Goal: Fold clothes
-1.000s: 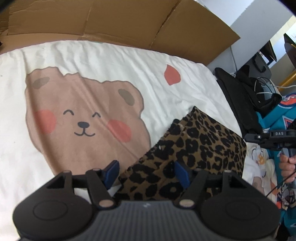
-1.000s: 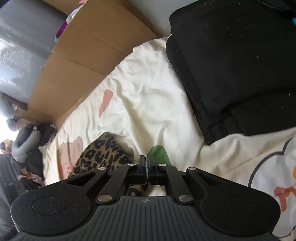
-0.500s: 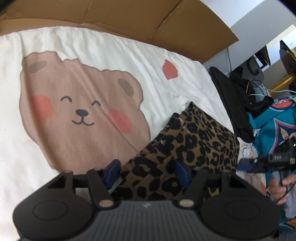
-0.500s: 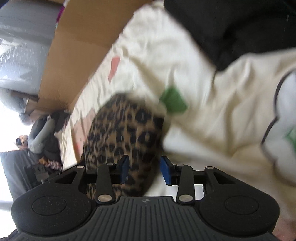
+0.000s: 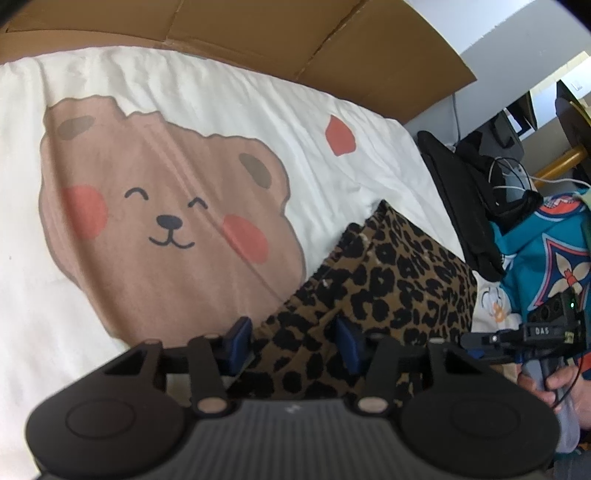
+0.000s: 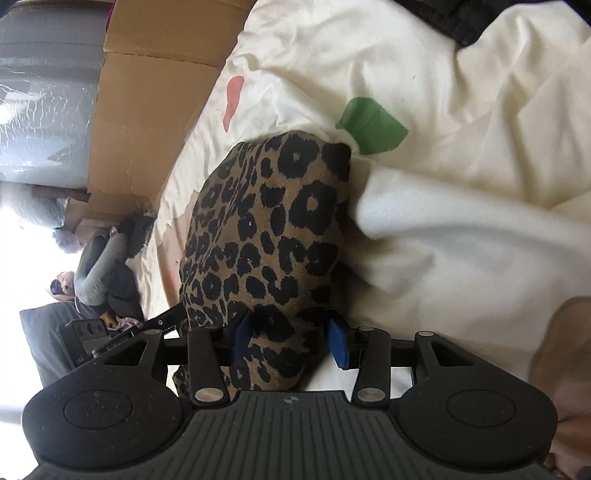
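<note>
- A cream bedsheet [image 5: 229,107] printed with a smiling bear [image 5: 162,221] covers the bed; brown cardboard [image 5: 258,33] stands along its far edge.
- The folded leopard-print garment [image 5: 399,280] lies near the bed's right edge, with black clothing [image 5: 458,199] beyond it.
- The left gripper [image 5: 293,341] is closing, leopard cloth between its fingers, not yet pinched.
- The right gripper [image 6: 290,338] is opening, straddling the garment's end.

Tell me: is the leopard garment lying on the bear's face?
No. In the left wrist view the leopard garment lies beside the bear's face, covering only its lower right edge.
</note>
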Demonstrator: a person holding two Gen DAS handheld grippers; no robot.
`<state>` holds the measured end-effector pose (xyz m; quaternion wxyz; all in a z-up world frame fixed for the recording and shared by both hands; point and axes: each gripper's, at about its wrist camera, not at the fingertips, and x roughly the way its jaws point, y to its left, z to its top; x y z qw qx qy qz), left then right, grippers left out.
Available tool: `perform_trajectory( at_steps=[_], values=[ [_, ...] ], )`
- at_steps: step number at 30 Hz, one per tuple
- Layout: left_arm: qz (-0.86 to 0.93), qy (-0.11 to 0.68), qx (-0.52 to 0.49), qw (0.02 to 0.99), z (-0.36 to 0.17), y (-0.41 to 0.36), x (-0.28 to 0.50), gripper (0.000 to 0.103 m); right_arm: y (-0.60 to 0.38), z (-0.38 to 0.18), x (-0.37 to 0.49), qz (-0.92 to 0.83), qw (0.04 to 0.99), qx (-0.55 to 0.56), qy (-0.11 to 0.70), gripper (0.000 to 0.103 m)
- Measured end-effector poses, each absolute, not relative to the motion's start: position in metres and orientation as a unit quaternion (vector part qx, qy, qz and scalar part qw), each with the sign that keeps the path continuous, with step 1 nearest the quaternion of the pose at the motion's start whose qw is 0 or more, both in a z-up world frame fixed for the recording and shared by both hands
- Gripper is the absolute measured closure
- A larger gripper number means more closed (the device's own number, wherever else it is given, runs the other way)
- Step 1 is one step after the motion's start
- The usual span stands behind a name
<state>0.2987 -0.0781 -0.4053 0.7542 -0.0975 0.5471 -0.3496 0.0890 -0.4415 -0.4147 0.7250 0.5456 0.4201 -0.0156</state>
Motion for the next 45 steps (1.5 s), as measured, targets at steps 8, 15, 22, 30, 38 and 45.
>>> perform_trajectory(
  at_steps=[8,15,22,30,38,45],
  values=[
    [-0.351,0.542,-0.097,0.757,-0.398,-0.076,0.301,0.075,-0.427,-0.42,0.101,-0.002,0.731,0.548,0.408,0.098],
    [-0.358,0.547,-0.065,0.754,-0.377,-0.085,0.307,0.08,-0.429,-0.4,0.094,-0.006,0.741,0.541,0.397,0.099],
    [-0.366,0.536,-0.074,0.757,-0.354,-0.097,0.322,0.054,-0.435,-0.395,0.093,-0.009,0.745,0.535,0.398,0.099],
    [-0.395,0.551,-0.057,0.733,-0.369,-0.146,0.338,0.036,-0.439,-0.393,0.089,-0.009,0.742,0.533,0.406,0.1],
    [-0.409,0.582,-0.046,0.702,-0.391,-0.168,0.347,0.028,-0.438,-0.398,0.091,-0.008,0.74,0.534,0.408,0.099],
    [-0.43,0.581,-0.024,0.691,-0.399,-0.176,0.345,0.043,-0.436,-0.402,0.098,-0.01,0.738,0.535,0.411,0.095]
  ],
)
